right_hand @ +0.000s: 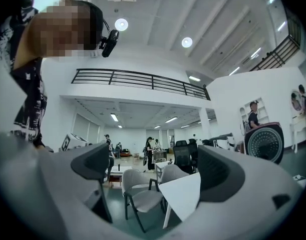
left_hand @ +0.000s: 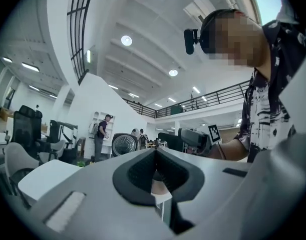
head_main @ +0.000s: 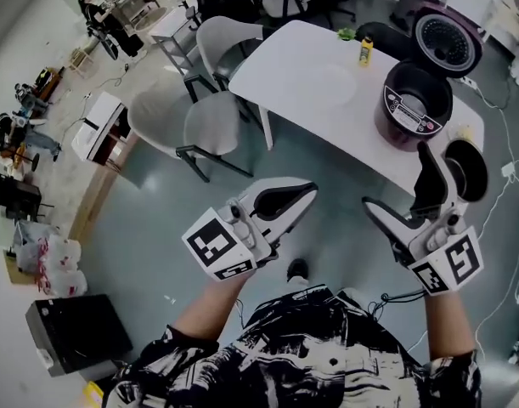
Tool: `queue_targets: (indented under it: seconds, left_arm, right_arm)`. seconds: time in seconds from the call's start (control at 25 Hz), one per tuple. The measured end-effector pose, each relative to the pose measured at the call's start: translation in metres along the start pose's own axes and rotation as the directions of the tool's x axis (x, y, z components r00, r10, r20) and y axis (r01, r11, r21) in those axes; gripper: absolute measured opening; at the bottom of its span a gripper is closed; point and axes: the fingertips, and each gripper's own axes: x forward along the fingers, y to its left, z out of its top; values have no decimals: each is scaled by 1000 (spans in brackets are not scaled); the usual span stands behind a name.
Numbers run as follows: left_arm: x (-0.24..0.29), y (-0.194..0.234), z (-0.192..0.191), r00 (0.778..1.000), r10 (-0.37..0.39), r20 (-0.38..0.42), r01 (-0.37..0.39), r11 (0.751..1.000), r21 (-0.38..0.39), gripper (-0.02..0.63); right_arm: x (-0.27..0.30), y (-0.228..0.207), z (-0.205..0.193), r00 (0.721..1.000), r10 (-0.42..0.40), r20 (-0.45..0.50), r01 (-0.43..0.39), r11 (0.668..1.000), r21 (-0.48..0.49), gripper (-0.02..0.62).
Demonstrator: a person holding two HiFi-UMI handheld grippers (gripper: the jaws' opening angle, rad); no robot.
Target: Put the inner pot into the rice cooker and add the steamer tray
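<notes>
A maroon rice cooker (head_main: 416,100) stands on the white table (head_main: 310,75) with its lid (head_main: 447,42) raised; the lid also shows in the right gripper view (right_hand: 264,143). A dark round pot (head_main: 471,170) sits on the table's near right end, partly hidden behind my right gripper (head_main: 397,177). That gripper is open and empty, held in the air short of the table (right_hand: 155,169). My left gripper (head_main: 306,192) is shut on nothing, its pads meeting at the tips (left_hand: 154,156), over the floor. I cannot make out a steamer tray.
A yellow bottle (head_main: 365,51) and a green item (head_main: 346,33) stand at the table's far edge. Two grey chairs (head_main: 200,121) (head_main: 225,41) are at the table's left side. Cables run over the floor at right. Other people stand far off.
</notes>
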Motion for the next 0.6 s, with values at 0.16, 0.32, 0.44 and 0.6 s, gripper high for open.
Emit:
queue_targets:
  seconds: [0.16, 0.32, 0.44, 0.6]
  left_arm:
    - [29, 30, 3, 995, -96, -4, 96, 995, -8, 5]
    - [73, 49, 0, 985, -174, -18, 174, 985, -12, 5]
    - [110, 58, -1, 978, -207, -28, 207, 978, -13, 5]
    - [163, 70, -1, 967, -248, -52, 249, 969, 3, 5]
  right_arm:
    - [6, -19, -9, 996, -81, -20, 81, 997, -1, 508]
    - [0, -53, -18, 988, -154, -32, 154, 988, -6, 508]
    - [-8, -86, -20, 981, -191, -25, 191, 982, -8, 508]
    - [-15, -137, -18, 974, -227, 1, 227, 974, -4, 508]
